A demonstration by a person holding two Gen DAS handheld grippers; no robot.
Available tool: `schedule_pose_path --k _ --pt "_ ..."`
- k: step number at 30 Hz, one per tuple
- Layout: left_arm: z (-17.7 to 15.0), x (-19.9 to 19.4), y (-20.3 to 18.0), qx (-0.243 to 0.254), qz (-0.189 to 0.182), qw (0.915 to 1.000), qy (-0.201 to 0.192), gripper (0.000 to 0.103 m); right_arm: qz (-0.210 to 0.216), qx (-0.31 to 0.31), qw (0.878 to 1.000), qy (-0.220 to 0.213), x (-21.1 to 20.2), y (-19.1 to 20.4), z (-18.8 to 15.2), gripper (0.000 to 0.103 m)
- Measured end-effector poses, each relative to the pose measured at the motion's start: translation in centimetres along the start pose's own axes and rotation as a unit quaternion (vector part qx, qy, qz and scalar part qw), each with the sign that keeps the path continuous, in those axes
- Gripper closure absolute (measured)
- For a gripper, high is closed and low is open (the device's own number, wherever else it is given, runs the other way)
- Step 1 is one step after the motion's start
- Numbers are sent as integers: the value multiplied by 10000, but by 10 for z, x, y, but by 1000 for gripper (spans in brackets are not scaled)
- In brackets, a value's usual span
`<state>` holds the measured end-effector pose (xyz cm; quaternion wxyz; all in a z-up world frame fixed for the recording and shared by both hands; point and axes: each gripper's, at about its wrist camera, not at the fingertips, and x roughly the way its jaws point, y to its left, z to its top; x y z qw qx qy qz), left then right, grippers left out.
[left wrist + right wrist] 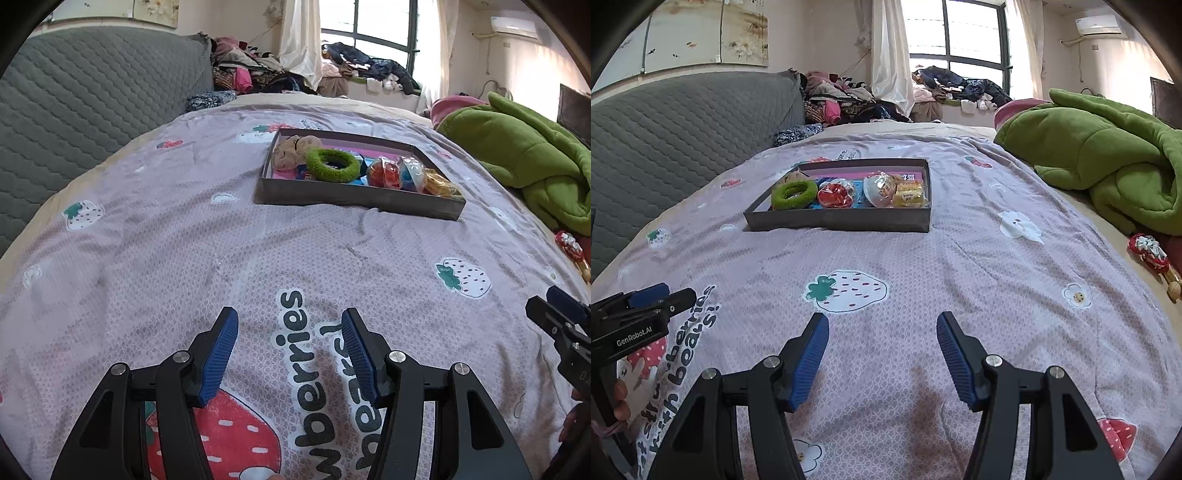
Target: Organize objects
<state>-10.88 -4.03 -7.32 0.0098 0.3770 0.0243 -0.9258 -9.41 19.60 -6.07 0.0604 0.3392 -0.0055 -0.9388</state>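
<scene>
A shallow dark box [354,201] [834,223] sits on the bed ahead of both grippers. It holds a green fuzzy ring [332,164] [794,195], a beige plush toy [293,149], a red wrapped ball [384,173] [834,195], a clear wrapped ball [412,171] [881,190] and a yellow snack packet [441,184] [908,194]. My left gripper [290,321] is open and empty, low over the bedspread. My right gripper [882,325] is open and empty, also well short of the box. A red and white toy [572,247] [1148,251] lies on the bed's right edge.
The bed has a pink strawberry-print bedspread [184,258] [960,258]. A green quilt [517,158] [1108,155] is heaped at the right. A grey quilted headboard [81,110] [683,129] stands at the left. Clothes are piled by the window [362,70].
</scene>
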Motion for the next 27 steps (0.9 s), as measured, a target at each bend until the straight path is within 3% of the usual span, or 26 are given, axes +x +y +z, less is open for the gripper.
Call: schedule_pose_path --k 27 --pt "-1 0 -3 123 -39 9999 -68 43 -2 48 10000 50 3 -1 -1 43"
